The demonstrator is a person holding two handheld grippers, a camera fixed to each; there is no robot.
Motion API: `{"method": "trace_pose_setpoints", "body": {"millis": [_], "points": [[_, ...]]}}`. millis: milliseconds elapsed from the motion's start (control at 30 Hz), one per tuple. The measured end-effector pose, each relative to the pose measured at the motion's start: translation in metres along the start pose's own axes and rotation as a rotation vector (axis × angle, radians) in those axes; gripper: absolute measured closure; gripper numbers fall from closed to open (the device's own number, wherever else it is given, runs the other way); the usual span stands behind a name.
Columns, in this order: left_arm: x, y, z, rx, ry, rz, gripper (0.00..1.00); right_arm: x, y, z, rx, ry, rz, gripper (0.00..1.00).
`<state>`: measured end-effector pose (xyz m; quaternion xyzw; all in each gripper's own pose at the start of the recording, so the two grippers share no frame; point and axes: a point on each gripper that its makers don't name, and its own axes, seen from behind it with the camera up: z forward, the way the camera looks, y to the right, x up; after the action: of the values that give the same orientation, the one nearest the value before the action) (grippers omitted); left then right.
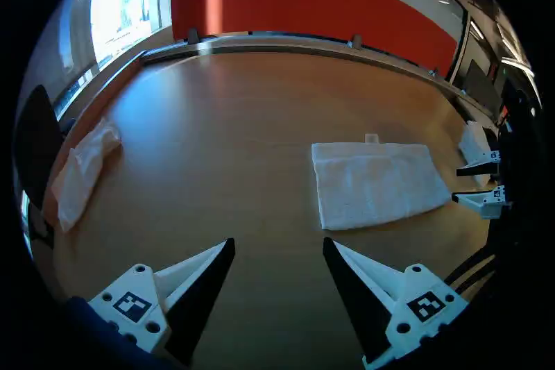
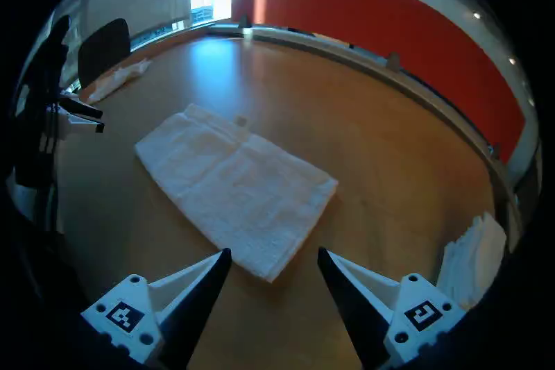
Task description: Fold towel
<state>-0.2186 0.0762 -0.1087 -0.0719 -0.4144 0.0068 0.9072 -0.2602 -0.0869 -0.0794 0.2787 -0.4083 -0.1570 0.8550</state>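
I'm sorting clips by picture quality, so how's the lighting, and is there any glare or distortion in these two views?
Left gripper view: the window is blown out, a pale sheen lies on the table, the towel is sharp. Right gripper view: window overexposed, bluish glare on the wood below it. Both views: fisheye bends the red panel.

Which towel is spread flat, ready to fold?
The middle towel, just ahead of the right gripper. The far towel at the table edge is crumpled; the stack is already folded.
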Motion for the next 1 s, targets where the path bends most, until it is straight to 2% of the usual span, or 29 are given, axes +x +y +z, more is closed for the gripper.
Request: {"method": "trace_pose_setpoints", "body": {"millis": [233, 400, 767, 1000], "points": [[-0.004, -0.005, -0.007, 0.011, -0.001, -0.021, 0.06, -0.014, -0.002, 0.009, 0.027, -0.035, -0.007, 0.05], [-0.007, -0.007, -0.009, 0.015, -0.005, -0.027, 0.06, -0.021, -0.003, 0.012, 0.045, -0.055, -0.004, 0.10], [-0.009, -0.009, -0.008, 0.015, -0.010, -0.025, 0.06, -0.028, -0.010, 0.012, 0.100, -0.096, -0.014, 0.37], [-0.008, -0.008, -0.008, 0.014, -0.008, -0.028, 0.06, -0.033, -0.010, 0.010, 0.124, -0.122, -0.035, 0.59]]}}
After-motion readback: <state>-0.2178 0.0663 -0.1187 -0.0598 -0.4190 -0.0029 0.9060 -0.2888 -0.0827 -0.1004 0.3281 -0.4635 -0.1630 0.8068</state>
